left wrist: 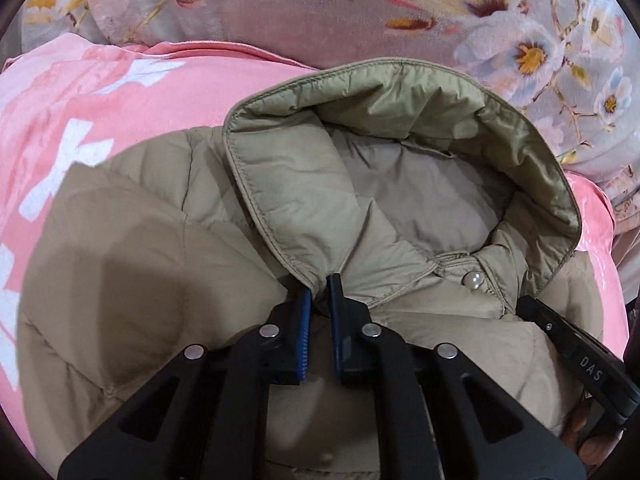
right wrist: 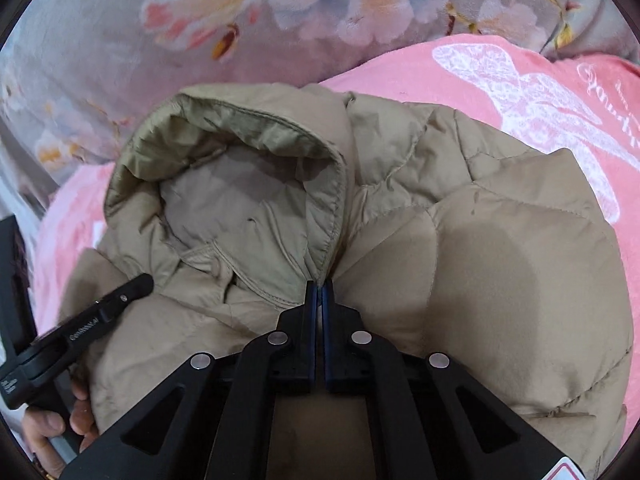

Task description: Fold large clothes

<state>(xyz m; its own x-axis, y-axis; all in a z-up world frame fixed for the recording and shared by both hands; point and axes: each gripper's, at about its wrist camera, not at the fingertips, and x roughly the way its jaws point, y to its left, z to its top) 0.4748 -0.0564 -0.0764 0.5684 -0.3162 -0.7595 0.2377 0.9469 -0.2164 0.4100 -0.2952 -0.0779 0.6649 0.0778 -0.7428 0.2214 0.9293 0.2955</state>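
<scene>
A tan puffer jacket (left wrist: 160, 264) lies front up on the bed, its hood (left wrist: 360, 168) spread open towards the far side. My left gripper (left wrist: 320, 285) is shut on the hood's left corner, where it meets the collar, with fabric pinched between the blue pads. A pearl snap (left wrist: 474, 280) sits at the neck. From the right wrist view the jacket (right wrist: 500, 280) fills the middle, and my right gripper (right wrist: 319, 283) is shut on the right end of the hood (right wrist: 240, 184) at its hem. Each gripper shows in the other's view: the right one (left wrist: 528, 306), the left one (right wrist: 144, 280).
A pink blanket (left wrist: 100, 92) with white print lies under the jacket and shows again (right wrist: 520, 92) to the right. Grey floral bedding (left wrist: 520, 40) runs along the far side. A person's hand (right wrist: 60, 420) holds the left gripper's handle.
</scene>
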